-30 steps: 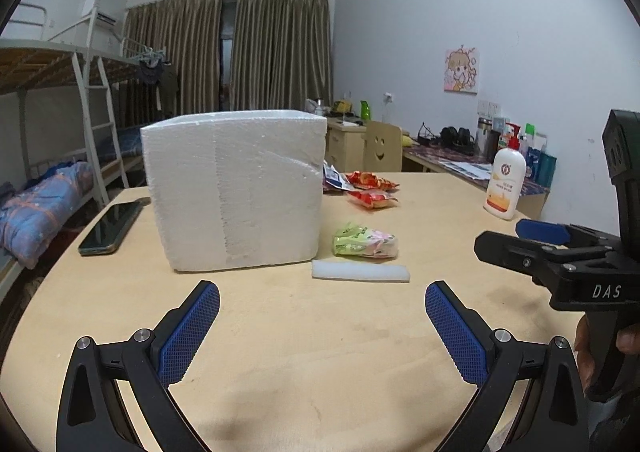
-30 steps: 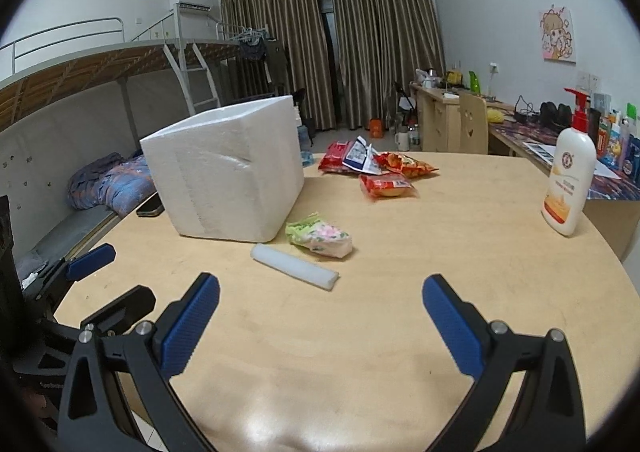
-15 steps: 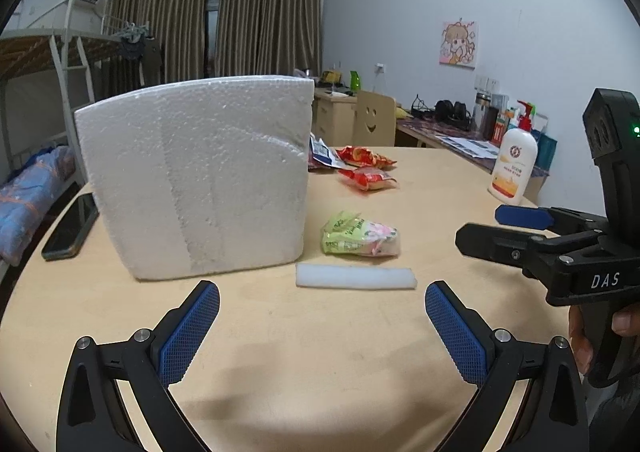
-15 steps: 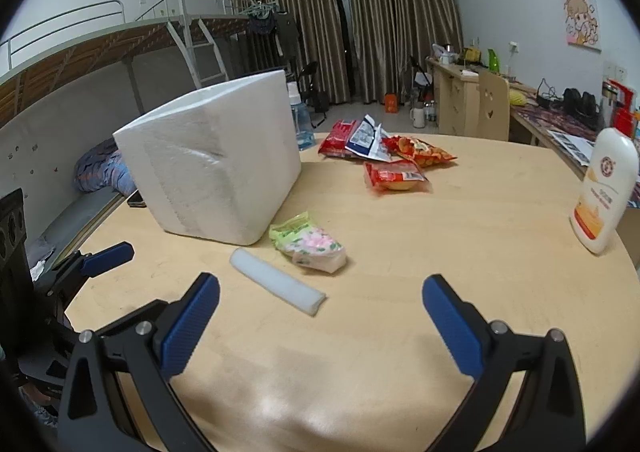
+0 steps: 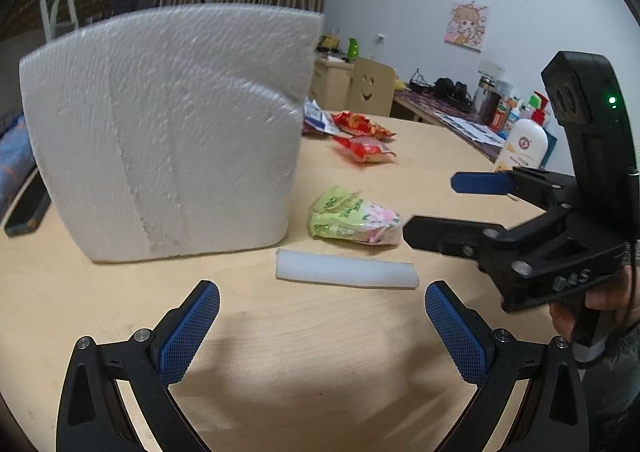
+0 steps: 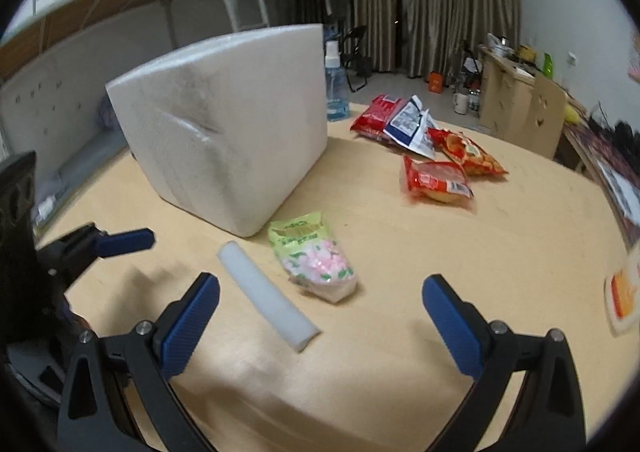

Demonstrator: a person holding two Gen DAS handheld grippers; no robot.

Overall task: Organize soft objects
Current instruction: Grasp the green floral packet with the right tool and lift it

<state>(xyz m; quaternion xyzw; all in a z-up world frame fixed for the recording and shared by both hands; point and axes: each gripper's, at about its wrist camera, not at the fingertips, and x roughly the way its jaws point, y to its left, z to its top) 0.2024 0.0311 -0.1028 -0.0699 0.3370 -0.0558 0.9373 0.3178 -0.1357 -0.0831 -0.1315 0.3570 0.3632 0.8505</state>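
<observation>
Left gripper [image 5: 322, 326] and right gripper [image 6: 320, 318], both spread wide and empty, lower frame. White foam stick [image 6: 267, 291] and green candy bag [image 6: 314, 256] lie mid-frame on the table [image 6: 500, 252], beside the foam box [image 6: 228, 124].

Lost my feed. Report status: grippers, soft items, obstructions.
Left gripper open, empty. Right gripper open, empty. White foam stick and green candy bag loose on table, beside foam box. Path clear.
</observation>
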